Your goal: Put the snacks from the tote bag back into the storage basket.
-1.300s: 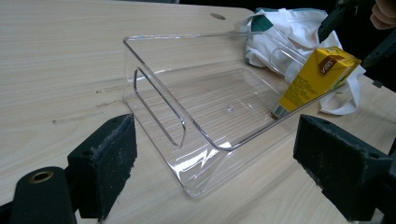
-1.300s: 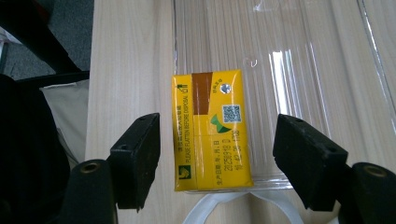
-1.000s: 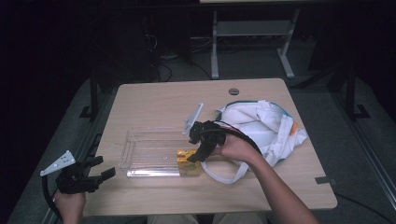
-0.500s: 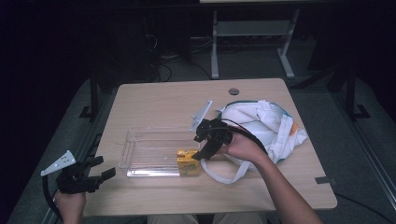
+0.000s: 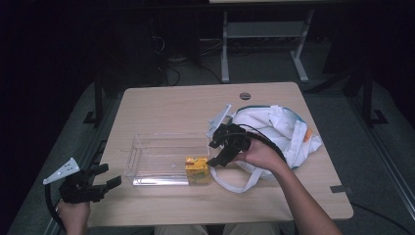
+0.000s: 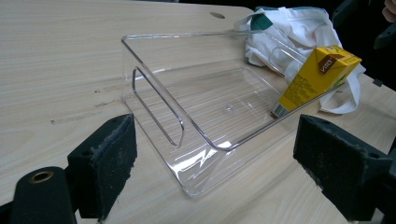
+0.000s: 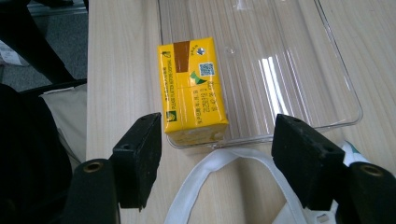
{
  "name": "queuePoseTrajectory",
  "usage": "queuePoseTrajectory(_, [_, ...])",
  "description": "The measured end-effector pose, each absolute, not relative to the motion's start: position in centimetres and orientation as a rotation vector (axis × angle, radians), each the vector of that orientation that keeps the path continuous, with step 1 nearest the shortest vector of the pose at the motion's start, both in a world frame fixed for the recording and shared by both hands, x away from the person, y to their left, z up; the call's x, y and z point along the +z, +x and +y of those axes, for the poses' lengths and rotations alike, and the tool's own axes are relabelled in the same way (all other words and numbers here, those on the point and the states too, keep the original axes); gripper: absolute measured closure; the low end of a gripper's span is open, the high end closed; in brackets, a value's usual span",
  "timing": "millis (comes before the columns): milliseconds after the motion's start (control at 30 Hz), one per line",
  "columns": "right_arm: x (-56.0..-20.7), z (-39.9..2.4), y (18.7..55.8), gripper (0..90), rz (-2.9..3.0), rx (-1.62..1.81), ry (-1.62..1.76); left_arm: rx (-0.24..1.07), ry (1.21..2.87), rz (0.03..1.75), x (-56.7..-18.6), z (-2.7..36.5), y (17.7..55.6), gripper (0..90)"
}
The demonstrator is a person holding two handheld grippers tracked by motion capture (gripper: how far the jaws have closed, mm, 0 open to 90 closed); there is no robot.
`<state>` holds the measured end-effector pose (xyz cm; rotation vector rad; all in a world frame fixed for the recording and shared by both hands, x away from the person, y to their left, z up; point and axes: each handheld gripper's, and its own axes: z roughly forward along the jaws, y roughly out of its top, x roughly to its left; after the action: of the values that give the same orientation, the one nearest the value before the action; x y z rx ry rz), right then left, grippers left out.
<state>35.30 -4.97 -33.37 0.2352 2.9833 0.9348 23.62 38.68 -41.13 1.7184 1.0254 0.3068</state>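
Observation:
A yellow drink carton [image 5: 197, 169] leans tilted in the near right corner of a clear plastic tray [image 5: 147, 147]. My right gripper [image 5: 214, 152] hovers just right of it, open and holding nothing. In the right gripper view the carton [image 7: 194, 88] lies just ahead of the open right gripper [image 7: 219, 163], its near end resting on the rim of the tray [image 7: 289, 70]. My left gripper [image 5: 107, 175] is open by the table's near left edge. In its view the left gripper [image 6: 219, 177] faces the tray [image 6: 154, 88] and the carton [image 6: 317, 77].
A white cloth tote bag [image 5: 281, 132] lies crumpled right of the tray, with its strap [image 7: 233, 158] looping under my right gripper. The bag [image 6: 289, 32] sits behind the tray in the left gripper view. A small round hole [image 5: 245, 96] marks the table's far edge.
My right gripper has drawn back a little to the right, away from the carton, which stays in the tray's corner. The left gripper has not moved.

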Motion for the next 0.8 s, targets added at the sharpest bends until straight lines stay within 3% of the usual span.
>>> queuePoseTrajectory(800, [-33.9, -7.3, 35.3, 32.6, 2.97, 0.953, 0.307, 0.303, 1.727, 1.028, -41.1, 38.6, 23.7, 13.0])
